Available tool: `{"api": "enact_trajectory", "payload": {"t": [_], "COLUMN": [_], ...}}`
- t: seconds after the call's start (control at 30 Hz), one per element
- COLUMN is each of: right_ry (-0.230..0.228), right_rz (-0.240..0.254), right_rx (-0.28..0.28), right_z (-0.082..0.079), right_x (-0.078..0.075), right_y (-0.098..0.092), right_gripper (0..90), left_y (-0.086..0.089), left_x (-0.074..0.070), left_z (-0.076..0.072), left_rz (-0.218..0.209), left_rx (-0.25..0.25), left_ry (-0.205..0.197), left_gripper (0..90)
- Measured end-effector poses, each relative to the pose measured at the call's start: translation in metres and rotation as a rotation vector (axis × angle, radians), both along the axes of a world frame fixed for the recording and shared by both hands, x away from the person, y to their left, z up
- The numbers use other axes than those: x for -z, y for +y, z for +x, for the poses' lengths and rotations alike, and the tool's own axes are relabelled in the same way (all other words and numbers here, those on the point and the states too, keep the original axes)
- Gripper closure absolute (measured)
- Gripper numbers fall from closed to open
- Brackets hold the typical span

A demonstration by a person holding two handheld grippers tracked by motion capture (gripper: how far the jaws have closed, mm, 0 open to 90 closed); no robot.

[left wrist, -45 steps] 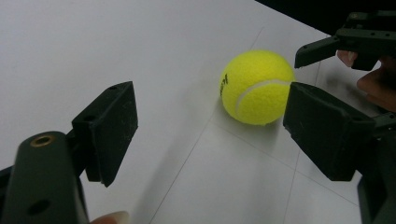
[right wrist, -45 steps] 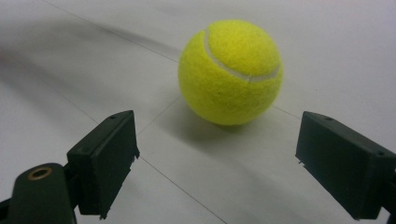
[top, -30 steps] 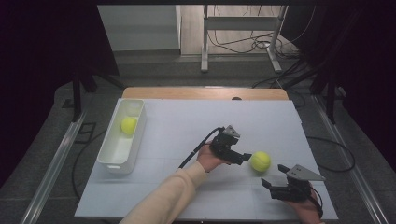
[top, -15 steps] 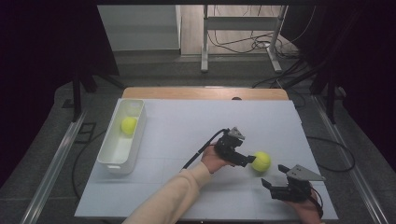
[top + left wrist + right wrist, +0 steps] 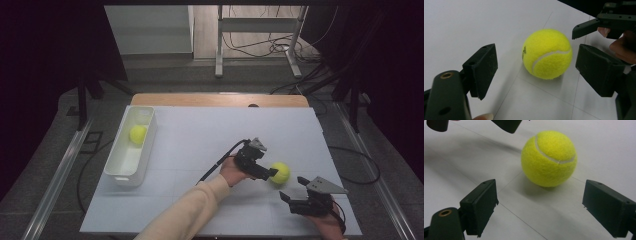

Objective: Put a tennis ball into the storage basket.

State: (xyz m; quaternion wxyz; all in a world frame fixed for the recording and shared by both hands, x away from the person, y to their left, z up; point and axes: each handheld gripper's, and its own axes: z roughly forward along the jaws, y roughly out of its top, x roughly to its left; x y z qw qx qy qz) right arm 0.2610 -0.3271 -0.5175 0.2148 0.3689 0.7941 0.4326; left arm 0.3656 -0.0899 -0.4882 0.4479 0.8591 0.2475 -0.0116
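**Tennis ball between two open grippers**

Tennis ball (image 5: 280, 172) count: two. One lies loose on the worktop (image 5: 200, 135) near its right edge; the second (image 5: 137, 134) sits in the single white bin (image 5: 120, 172) by the left edge. Left gripper (image 5: 272, 173) flanks the loose ball, jaws apart, not touching. Right gripper (image 5: 286, 196), just beside, stands wide and empty. Nothing obstructs the ball.
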Motion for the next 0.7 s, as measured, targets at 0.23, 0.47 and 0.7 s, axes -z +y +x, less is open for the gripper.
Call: {"api": "enact_trajectory", "payload": {"t": [0.23,0.47,0.7], "right_ry": [-0.002,-0.003,-0.003], "right_rz": [0.005,0.005,0.003], "right_rx": [-0.001,-0.002,-0.002], "right_z": [0.000,0.000,0.000], "right_x": [-0.001,-0.001,-0.001], "right_y": [0.001,0.001,0.001], "right_gripper": [13.2,13.2,13.2], "left_y": [-0.007,-0.013,-0.022], "left_x": [0.003,0.005,0.007], "left_z": [0.000,0.001,0.001], "left_rz": [0.001,-0.002,0.007], "left_rx": [0.004,0.014,0.023], "left_ry": [0.005,0.009,0.019], "left_gripper": [18.7,18.4,16.8]}}
